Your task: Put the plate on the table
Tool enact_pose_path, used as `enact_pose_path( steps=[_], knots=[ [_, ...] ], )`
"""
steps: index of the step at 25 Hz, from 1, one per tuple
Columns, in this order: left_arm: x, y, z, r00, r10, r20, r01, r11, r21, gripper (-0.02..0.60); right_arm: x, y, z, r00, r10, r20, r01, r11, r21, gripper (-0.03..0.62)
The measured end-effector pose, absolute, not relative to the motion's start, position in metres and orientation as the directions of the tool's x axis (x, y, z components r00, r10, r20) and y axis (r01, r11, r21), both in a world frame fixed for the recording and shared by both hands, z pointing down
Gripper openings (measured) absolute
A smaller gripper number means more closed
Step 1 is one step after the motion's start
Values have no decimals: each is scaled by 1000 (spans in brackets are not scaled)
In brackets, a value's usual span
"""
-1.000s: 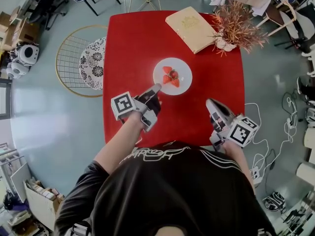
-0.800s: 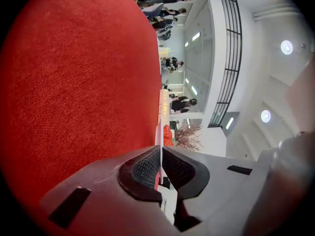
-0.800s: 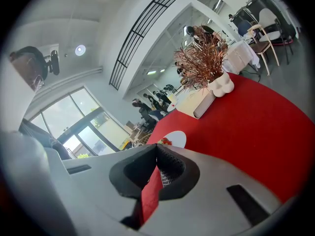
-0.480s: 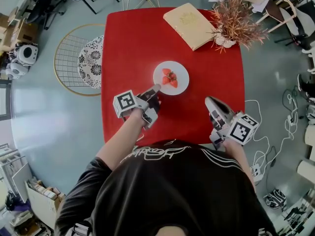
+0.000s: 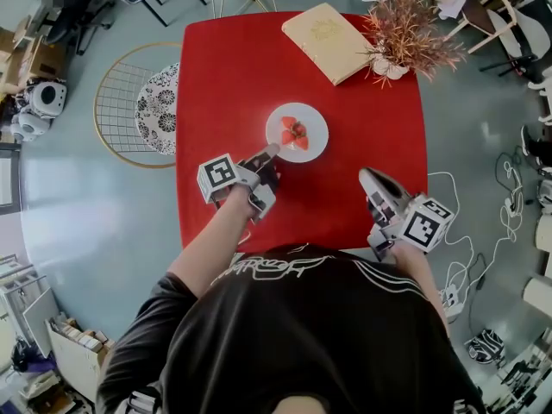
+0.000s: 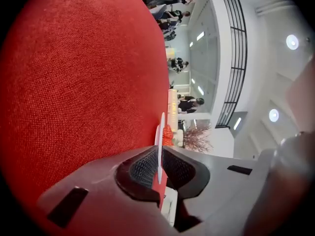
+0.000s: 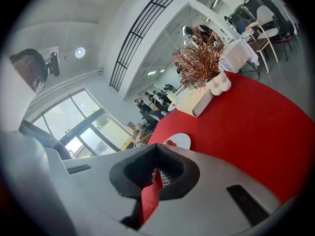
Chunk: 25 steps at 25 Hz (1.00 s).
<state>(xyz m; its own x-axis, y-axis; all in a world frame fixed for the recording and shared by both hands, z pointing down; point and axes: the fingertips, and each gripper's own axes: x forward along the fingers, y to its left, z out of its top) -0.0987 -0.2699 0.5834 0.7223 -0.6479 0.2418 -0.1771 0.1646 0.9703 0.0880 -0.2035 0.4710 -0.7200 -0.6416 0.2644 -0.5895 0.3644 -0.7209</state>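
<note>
A small white plate with cut strawberries is at the middle of the red table. My left gripper is shut on the plate's near-left rim. In the left gripper view the plate shows edge-on, pinched between the two dark pads, close to the tabletop; I cannot tell whether it touches it. My right gripper hovers over the table's near right part, apart from the plate, shut with nothing in it. In the right gripper view the plate lies beyond the gripper.
A tan book and a dried plant in a white vase sit at the table's far right. A wire chair with a patterned cushion stands left of the table. Cables lie on the floor to the right.
Almost nothing: the left gripper keeps its hold on the plate's rim, and both have drifted slightly left in the view. The right gripper stays put.
</note>
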Motion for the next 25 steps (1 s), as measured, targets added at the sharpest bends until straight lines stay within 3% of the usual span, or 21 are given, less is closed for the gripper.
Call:
enact_pose_path(
  steps=[2, 5, 12, 15, 19, 25],
  knots=[
    [-97, -271, 581, 727, -649, 223, -168, 148, 975, 46, 89, -202, 471, -722, -640, 264, -588, 365, -722, 6],
    [-95, -274, 574, 729, -661, 176, -127, 123, 984, 136, 92, -200, 474, -720, -640, 266, -586, 356, -728, 6],
    [-89, -272, 568, 749, -642, 165, -147, 81, 986, 215, 97, -198, 475, -724, -655, 219, -510, 294, -808, 6],
    [-84, -275, 561, 767, -619, 168, -241, -34, 970, 237, 100, -199, 475, -721, -656, 222, -516, 295, -804, 6],
    [-83, -272, 562, 756, -585, 293, -426, -101, 899, 259, 105, -199, 475, -718, -665, 204, -488, 273, -829, 6],
    [-78, -267, 561, 762, -537, 363, -512, -155, 845, 285, 103, -199, 479, -725, -658, 203, -477, 267, -838, 6]
  ],
)
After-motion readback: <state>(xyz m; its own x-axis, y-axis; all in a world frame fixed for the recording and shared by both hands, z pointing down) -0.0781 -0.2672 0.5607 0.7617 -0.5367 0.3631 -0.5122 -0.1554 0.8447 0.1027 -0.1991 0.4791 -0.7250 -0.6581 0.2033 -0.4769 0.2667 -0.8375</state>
